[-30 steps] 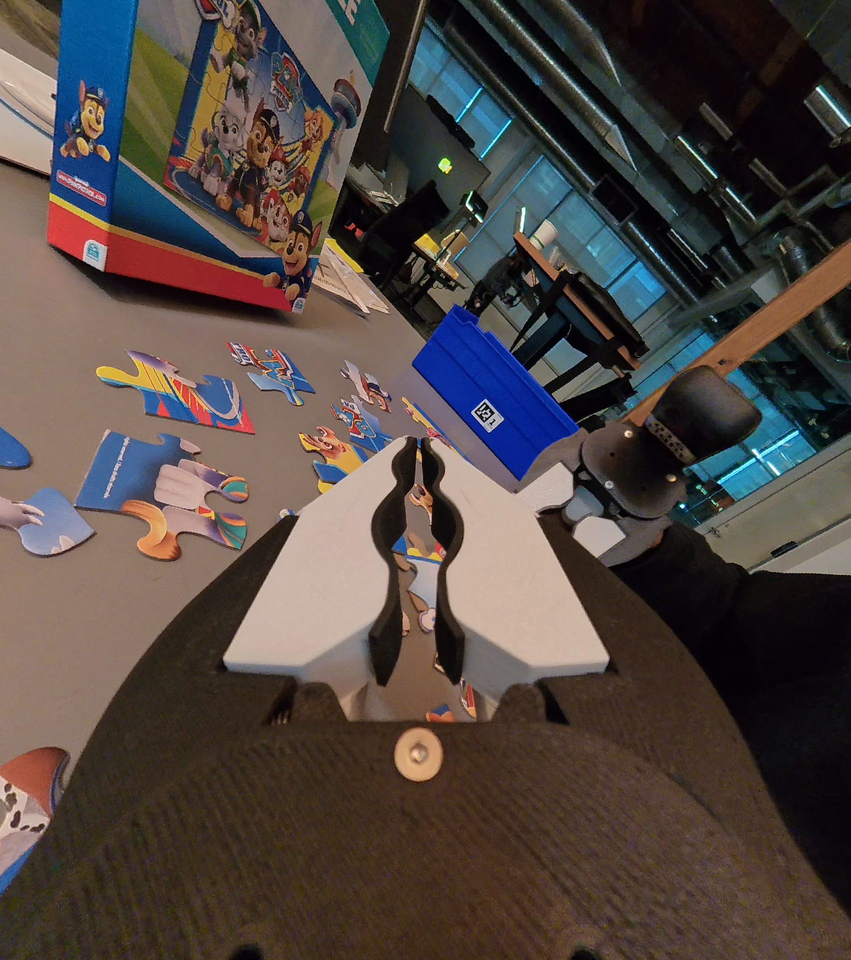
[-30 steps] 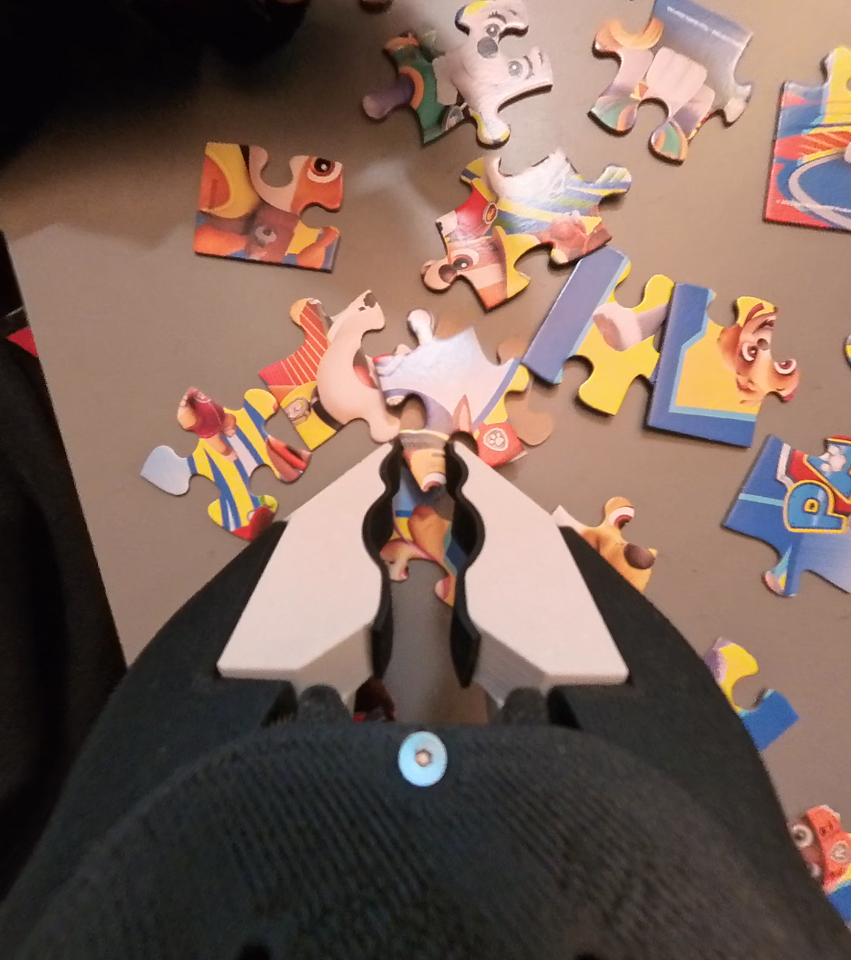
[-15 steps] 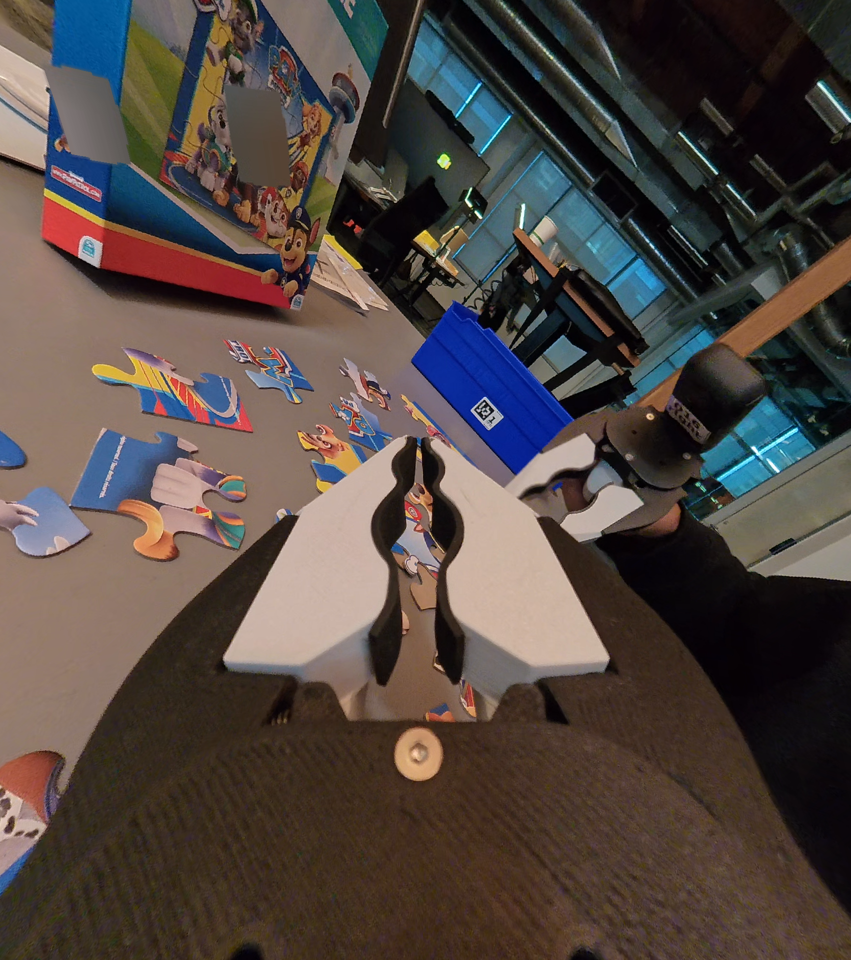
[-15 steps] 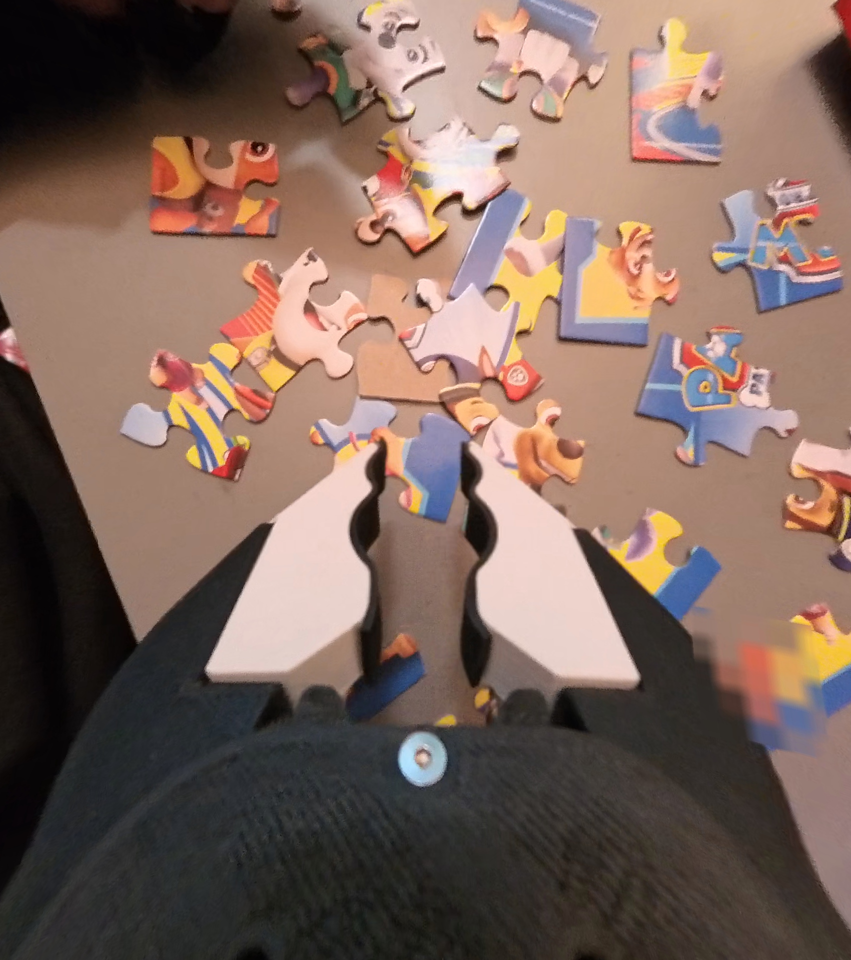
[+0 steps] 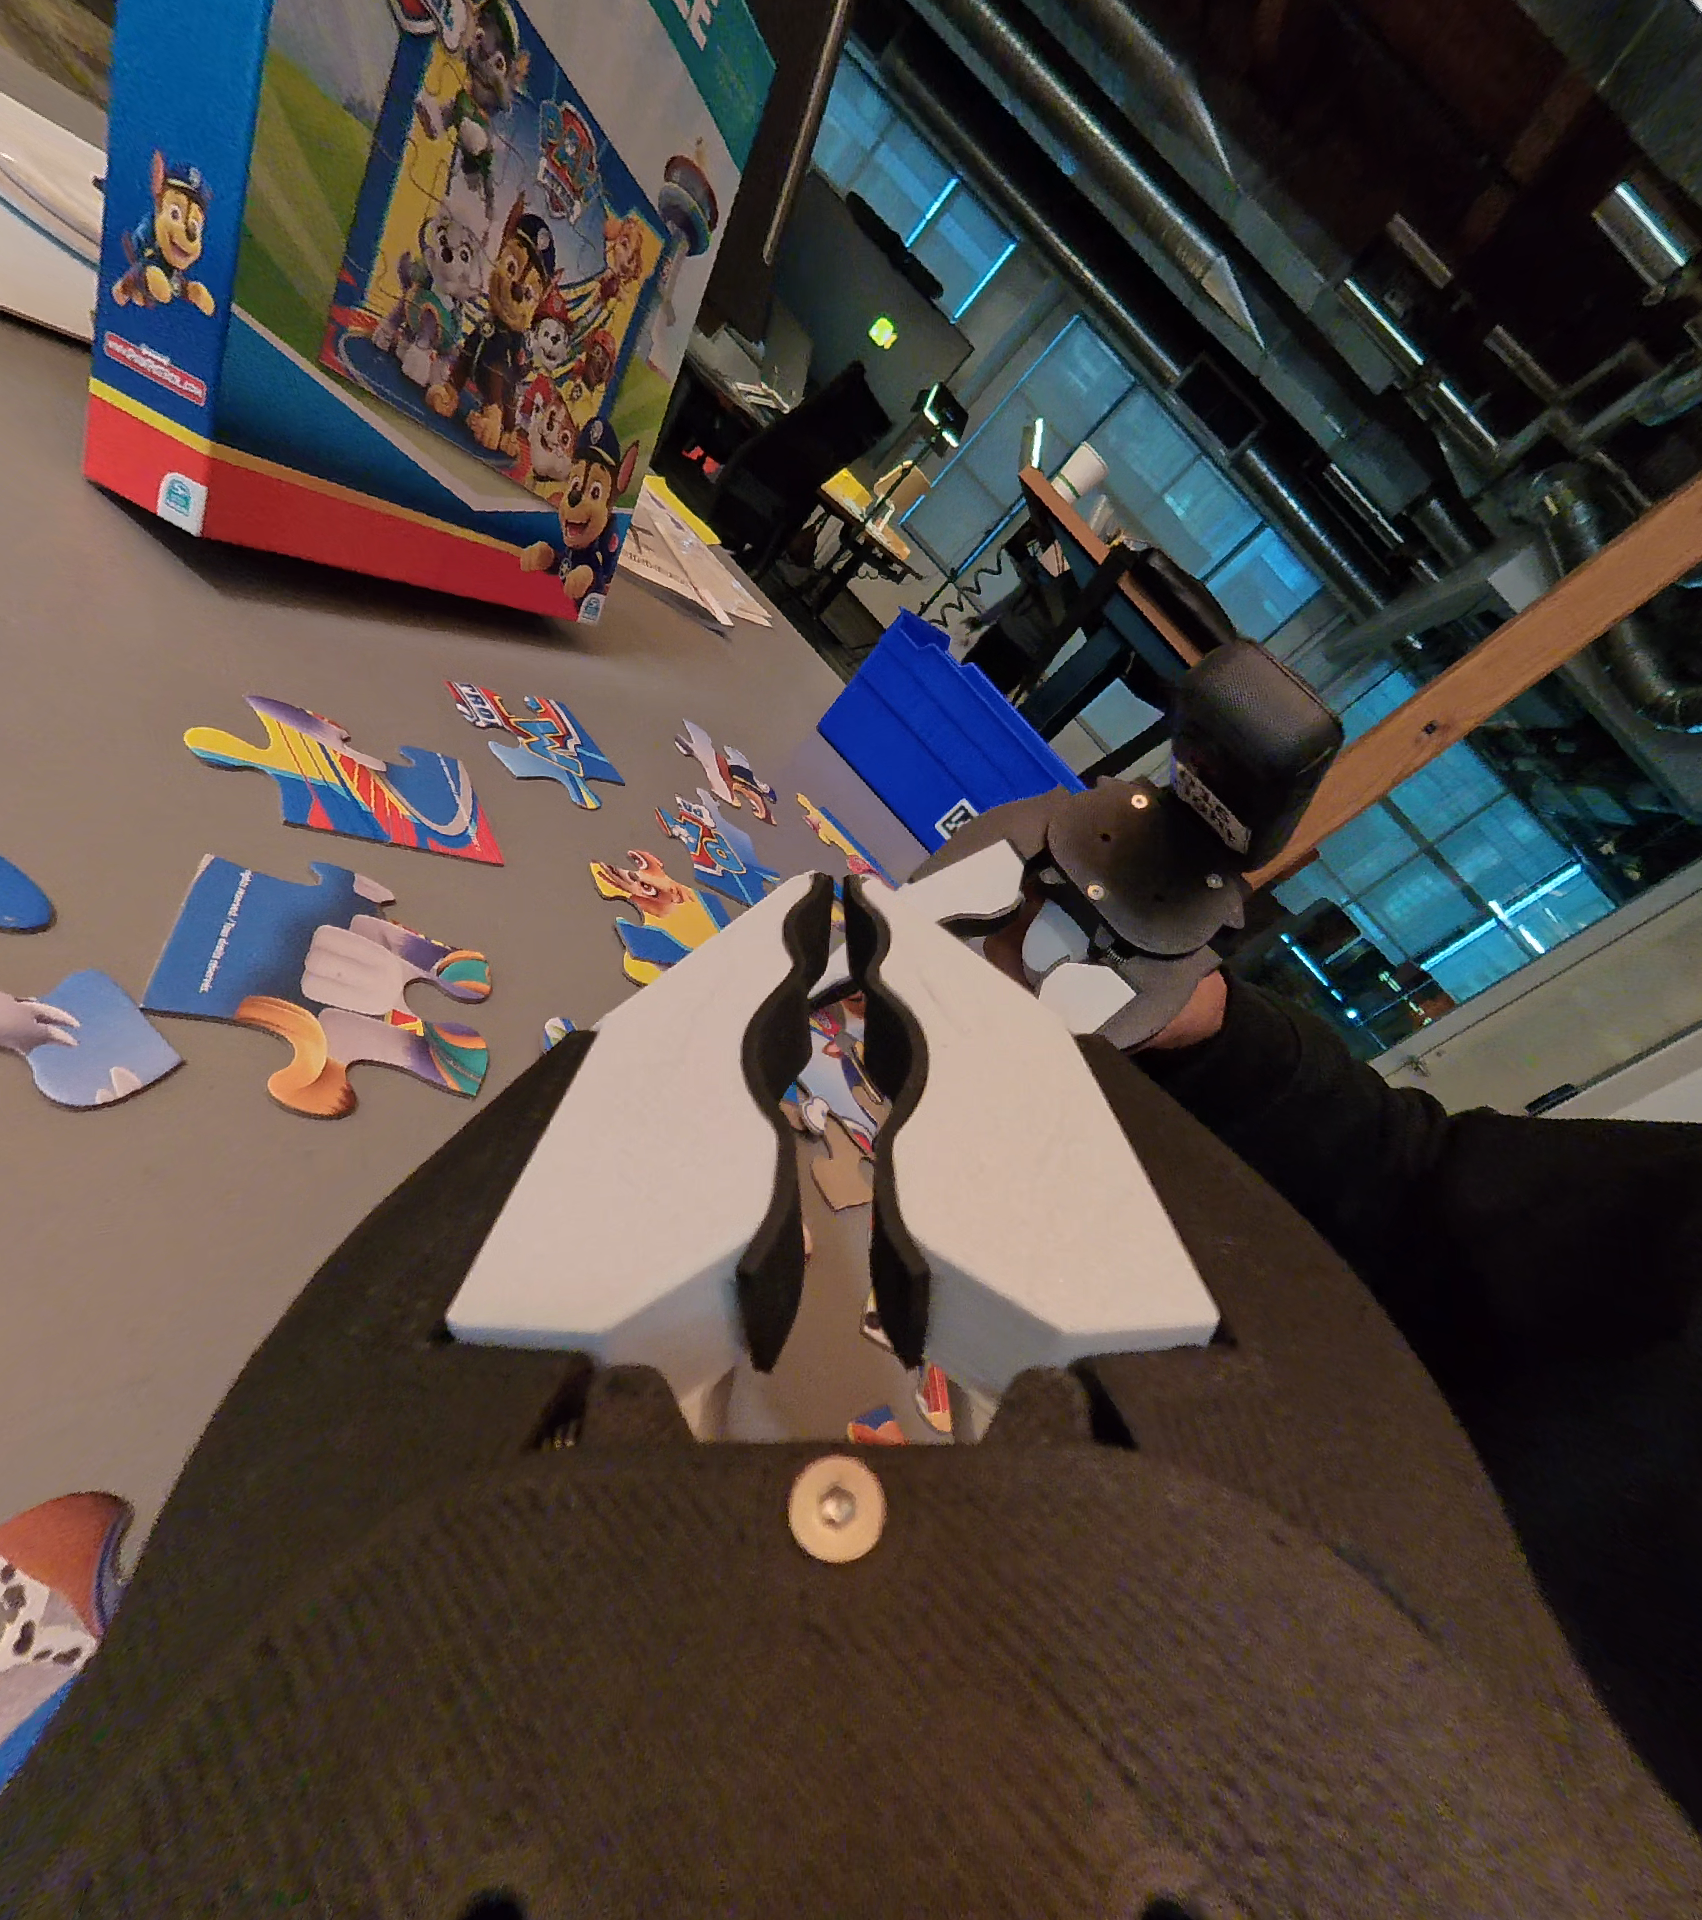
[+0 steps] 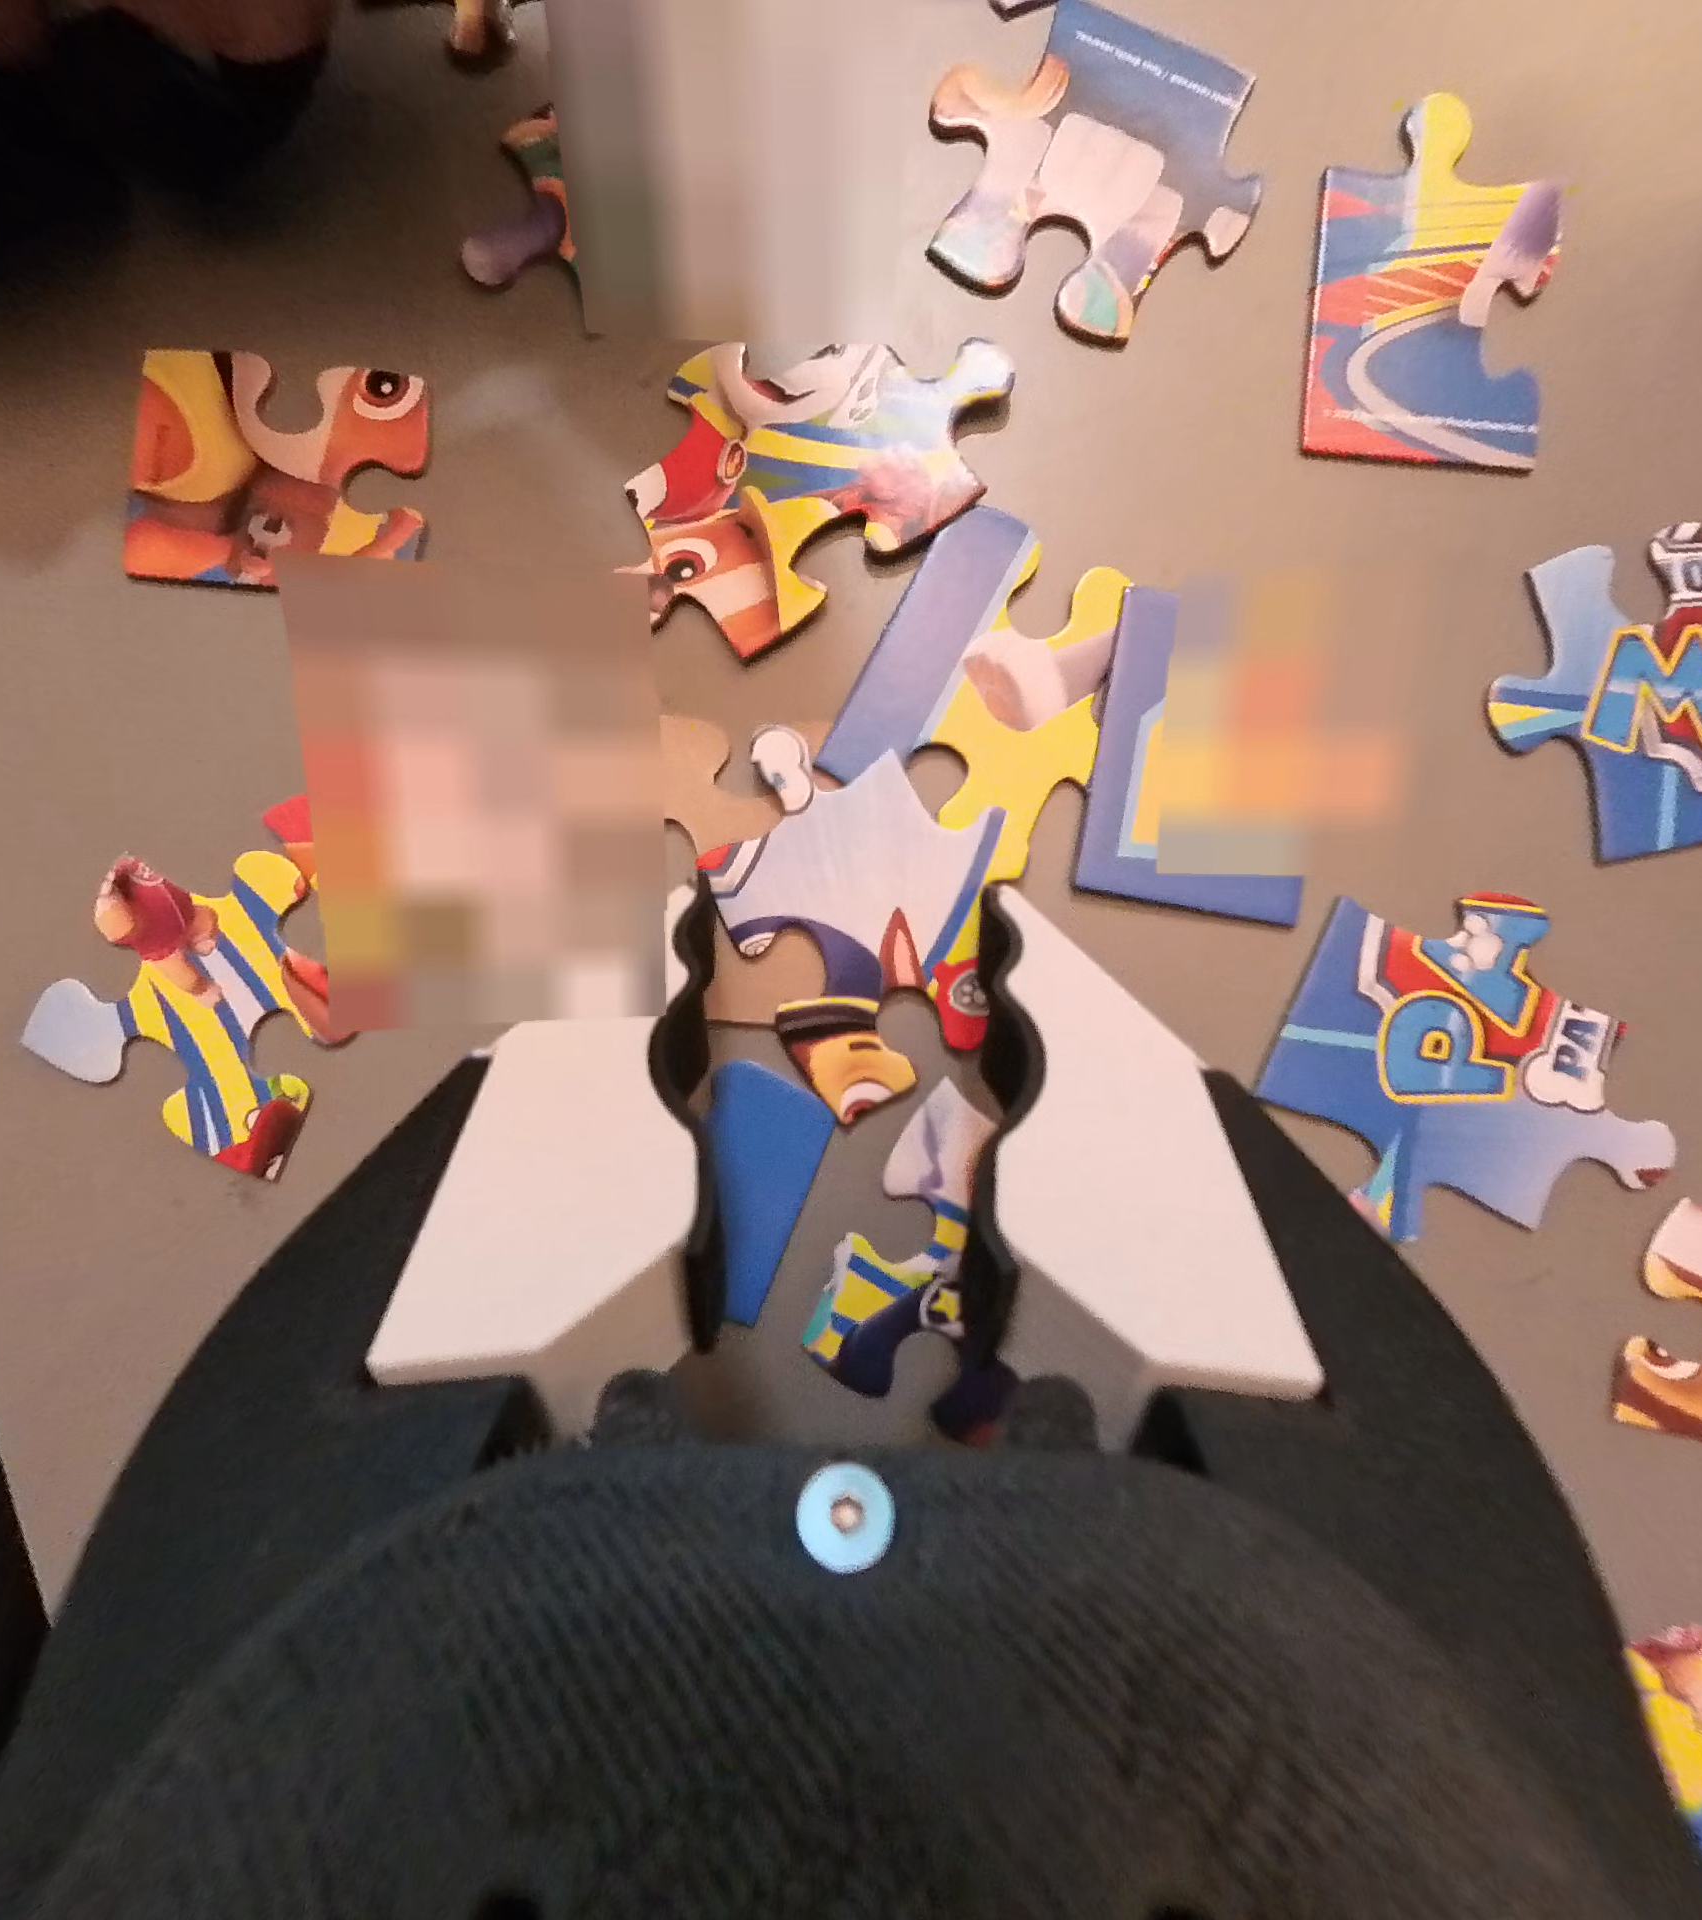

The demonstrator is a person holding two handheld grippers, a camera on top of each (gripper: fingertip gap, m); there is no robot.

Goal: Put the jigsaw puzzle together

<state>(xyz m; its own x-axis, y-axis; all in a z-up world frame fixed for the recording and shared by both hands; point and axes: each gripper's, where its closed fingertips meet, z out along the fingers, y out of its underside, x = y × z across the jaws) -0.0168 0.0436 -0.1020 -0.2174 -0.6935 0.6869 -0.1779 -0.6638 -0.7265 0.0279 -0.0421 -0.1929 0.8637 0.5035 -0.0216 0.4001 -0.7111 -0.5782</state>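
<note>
Right hand-held gripper (image 6: pixel 842 914) hangs wide open, holding nothing, above crowded puzzle pieces (image 6: pixel 847 894); left hand-held gripper (image 5: pixel 834 894) closed, empty.

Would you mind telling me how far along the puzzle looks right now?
Barely started: pieces lie scattered on the grey table, few if any joined. The right claw is open, empty, above a white-and-blue piece overlapping a face-down one. The left claw is shut, empty. The puzzle box stands behind.
</note>
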